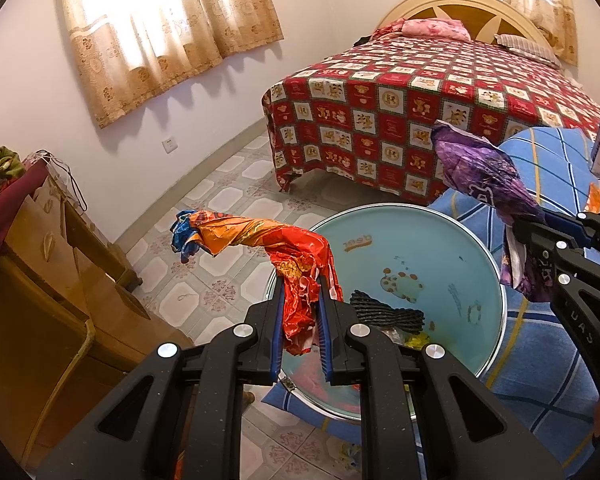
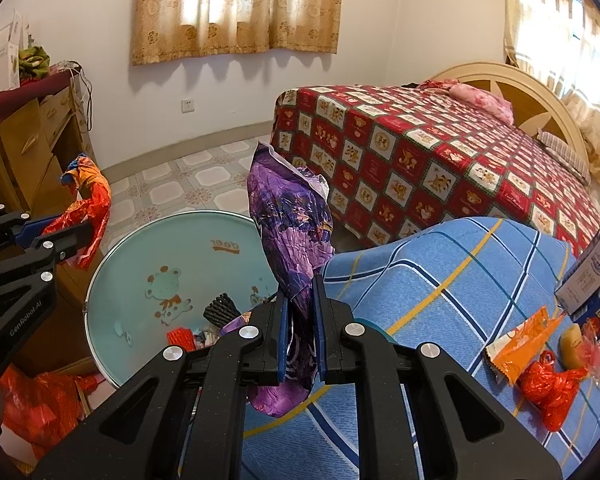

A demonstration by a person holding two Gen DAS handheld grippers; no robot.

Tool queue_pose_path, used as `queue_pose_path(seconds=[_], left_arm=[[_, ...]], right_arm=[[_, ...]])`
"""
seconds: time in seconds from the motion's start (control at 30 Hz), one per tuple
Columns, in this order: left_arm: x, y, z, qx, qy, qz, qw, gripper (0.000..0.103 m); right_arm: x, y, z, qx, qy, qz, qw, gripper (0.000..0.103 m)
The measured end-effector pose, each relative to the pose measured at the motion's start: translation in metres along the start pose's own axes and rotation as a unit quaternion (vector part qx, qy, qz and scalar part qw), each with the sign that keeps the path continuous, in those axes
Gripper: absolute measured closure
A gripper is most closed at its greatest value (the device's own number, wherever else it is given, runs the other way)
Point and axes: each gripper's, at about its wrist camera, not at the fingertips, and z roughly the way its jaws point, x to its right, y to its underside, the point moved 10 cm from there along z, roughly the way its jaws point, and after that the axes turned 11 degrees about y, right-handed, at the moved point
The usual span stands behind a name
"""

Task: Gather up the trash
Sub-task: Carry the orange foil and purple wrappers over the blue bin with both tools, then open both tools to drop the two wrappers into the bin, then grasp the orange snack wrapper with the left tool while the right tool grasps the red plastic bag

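Note:
My left gripper point(image 1: 300, 300) is shut on a crumpled red and orange wrapper point(image 1: 260, 240) and holds it over the light blue basin point(image 1: 472, 240). It also shows in the right wrist view point(image 2: 94, 200). My right gripper point(image 2: 300, 300) is shut on a crumpled purple wrapper point(image 2: 292, 220), held up beside the basin point(image 2: 132, 260); the purple wrapper also shows in the left wrist view point(image 1: 480, 172). The basin holds a black ribbed piece point(image 1: 384, 312) and some small scraps.
A blue plaid cloth point(image 2: 440, 280) covers the surface at right, bearing an orange packet point(image 2: 520, 340), a red bag point(image 2: 548, 388) and a carton point(image 2: 588, 276). A wooden dresser point(image 1: 40, 272) stands left. A bed with a red quilt point(image 1: 400, 112) is behind.

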Motion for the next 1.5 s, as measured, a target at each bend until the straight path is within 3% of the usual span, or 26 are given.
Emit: queue_pose_path(seconds=[0.4, 0.57, 0.67, 0.77, 1.03, 1.17, 1.27, 1.3, 1.5], left_arm=[[0.010, -0.001, -0.001, 0.001, 0.012, 0.006, 0.9999, 0.088], [0.012, -0.002, -0.005, 0.005, 0.023, 0.005, 0.9997, 0.081], [0.013, -0.002, -0.006, 0.007, 0.027, 0.004, 0.9996, 0.066], [0.013, -0.002, -0.006, 0.009, 0.027, 0.004, 0.9996, 0.064], [0.009, -0.003, -0.007, 0.009, 0.027, -0.006, 0.9996, 0.040], [0.007, -0.003, -0.006, 0.009, 0.026, -0.008, 0.9996, 0.040], [0.006, -0.002, -0.006, 0.009, 0.027, -0.008, 0.9996, 0.034], [0.007, -0.001, -0.005, 0.008, 0.026, -0.008, 0.9996, 0.027], [0.030, 0.008, 0.008, -0.007, 0.034, 0.007, 0.9994, 0.025]], right_arm=[[-0.005, -0.002, -0.002, 0.000, -0.010, -0.008, 1.000, 0.091], [-0.007, 0.000, 0.000, -0.002, -0.022, -0.007, 1.000, 0.089], [-0.007, 0.000, 0.001, -0.003, -0.024, -0.004, 1.000, 0.083], [-0.007, 0.002, 0.001, -0.005, -0.027, -0.001, 1.000, 0.079], [-0.006, 0.006, -0.002, 0.000, -0.032, 0.008, 0.999, 0.061], [-0.003, 0.006, -0.005, 0.004, -0.030, 0.013, 0.999, 0.053], [0.007, 0.010, -0.010, 0.007, -0.021, 0.016, 1.000, 0.053], [0.013, 0.012, -0.012, 0.008, -0.017, 0.019, 1.000, 0.053], [0.092, 0.036, -0.022, 0.000, 0.056, 0.055, 0.997, 0.053]])
